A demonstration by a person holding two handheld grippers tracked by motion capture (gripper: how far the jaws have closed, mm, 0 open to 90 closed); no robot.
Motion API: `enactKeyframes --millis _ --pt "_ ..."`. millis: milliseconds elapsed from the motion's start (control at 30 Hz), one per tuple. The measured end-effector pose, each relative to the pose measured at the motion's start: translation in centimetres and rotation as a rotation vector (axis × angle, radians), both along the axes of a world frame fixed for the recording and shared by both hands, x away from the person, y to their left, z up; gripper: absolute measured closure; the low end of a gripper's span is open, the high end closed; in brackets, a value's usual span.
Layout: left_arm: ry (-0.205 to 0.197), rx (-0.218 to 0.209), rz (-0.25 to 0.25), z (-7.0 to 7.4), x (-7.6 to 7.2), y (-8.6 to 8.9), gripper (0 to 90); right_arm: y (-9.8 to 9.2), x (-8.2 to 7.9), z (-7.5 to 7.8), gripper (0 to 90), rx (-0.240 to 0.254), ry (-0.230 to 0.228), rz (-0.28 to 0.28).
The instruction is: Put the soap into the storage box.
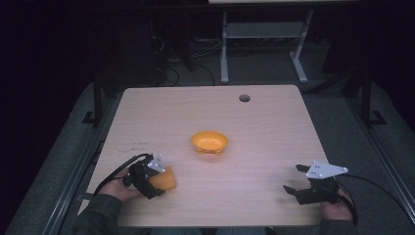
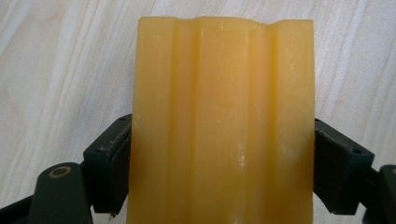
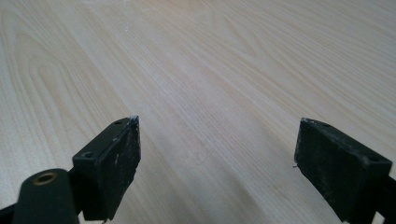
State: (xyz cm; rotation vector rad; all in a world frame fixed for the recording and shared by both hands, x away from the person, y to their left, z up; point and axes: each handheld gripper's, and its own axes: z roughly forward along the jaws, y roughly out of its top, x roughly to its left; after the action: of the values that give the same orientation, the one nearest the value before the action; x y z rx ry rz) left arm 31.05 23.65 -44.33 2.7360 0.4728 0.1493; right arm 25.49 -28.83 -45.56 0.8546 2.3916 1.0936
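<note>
Block cut off at frame's edge, its near end hidden behind gripper

In the left gripper view, the yellow block [image 2: 222, 126] runs off the bottom edge, and both jaws cover its lower flanks. From the high view, the left gripper [image 1: 147, 178] hides much of that block [image 1: 165, 178]; faint markings [image 1: 137, 145] on the table [image 1: 264, 122] are too small to read.

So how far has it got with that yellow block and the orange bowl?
Done: the left gripper has its jaws closed on the yellow block near the table's front left. In hand: that grip. Probably left: carrying it to the orange bowl, which looks empty mid-table. The right gripper waits open, holding nothing.
</note>
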Motion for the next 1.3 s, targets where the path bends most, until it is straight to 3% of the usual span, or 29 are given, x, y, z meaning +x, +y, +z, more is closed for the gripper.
enactKeyframes --millis 267,433,700,1300 --pt "0.014 -0.008 0.008 0.1 0.0 0.1 20.9 0.0 -0.1 0.1 13.9 0.008 -0.005 -0.001" --pt "0.034 -0.032 0.02 0.2 0.1 0.1 21.0 -0.1 -0.1 0.1 13.9 0.015 -0.009 -0.002" --pt "0.032 -0.076 0.024 1.0 0.2 0.6 21.0 -0.1 0.0 0.1 13.9 0.016 -0.006 -0.002" --pt "0.002 -0.072 -0.001 3.2 1.4 -0.4 21.1 -0.1 0.1 0.0 13.9 0.021 0.01 -0.008"
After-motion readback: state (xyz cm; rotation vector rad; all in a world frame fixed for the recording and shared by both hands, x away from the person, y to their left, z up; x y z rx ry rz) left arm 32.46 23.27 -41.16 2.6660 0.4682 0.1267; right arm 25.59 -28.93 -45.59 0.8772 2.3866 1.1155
